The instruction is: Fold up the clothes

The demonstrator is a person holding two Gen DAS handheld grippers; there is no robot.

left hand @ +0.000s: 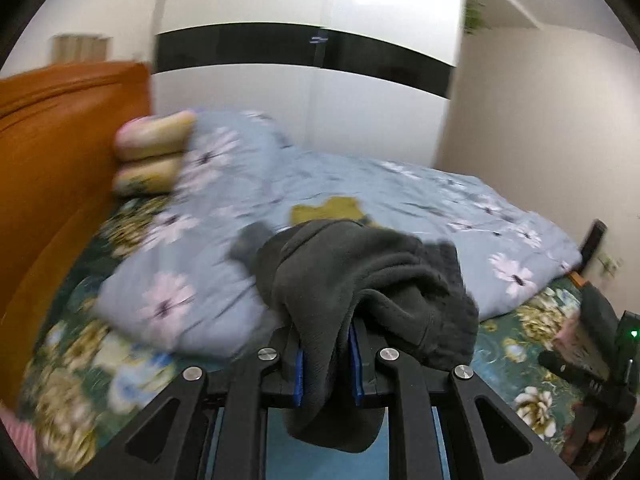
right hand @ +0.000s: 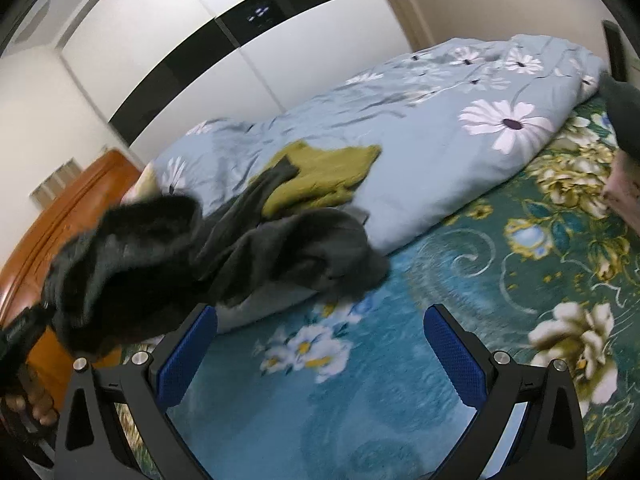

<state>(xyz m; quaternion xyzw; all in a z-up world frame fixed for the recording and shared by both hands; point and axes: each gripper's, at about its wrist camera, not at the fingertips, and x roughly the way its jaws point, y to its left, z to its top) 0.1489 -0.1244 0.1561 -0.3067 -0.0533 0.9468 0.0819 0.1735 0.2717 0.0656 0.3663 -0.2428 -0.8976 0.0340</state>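
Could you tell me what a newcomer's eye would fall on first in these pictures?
First, the dark grey fleece garment, clamped in the left gripper and draped towards the bed. Behind it an olive-green cloth lies on the pale blue flowered duvet, while the right gripper hangs open.

No legible text, labels, brands or numbers in either view. Only candidate: small bright marks on the black band (left hand: 304, 54) across the white wardrobe (left hand: 304, 112), also seen in the right wrist view on the band (right hand: 260, 14). Too blurred and small to read; could be reflections.
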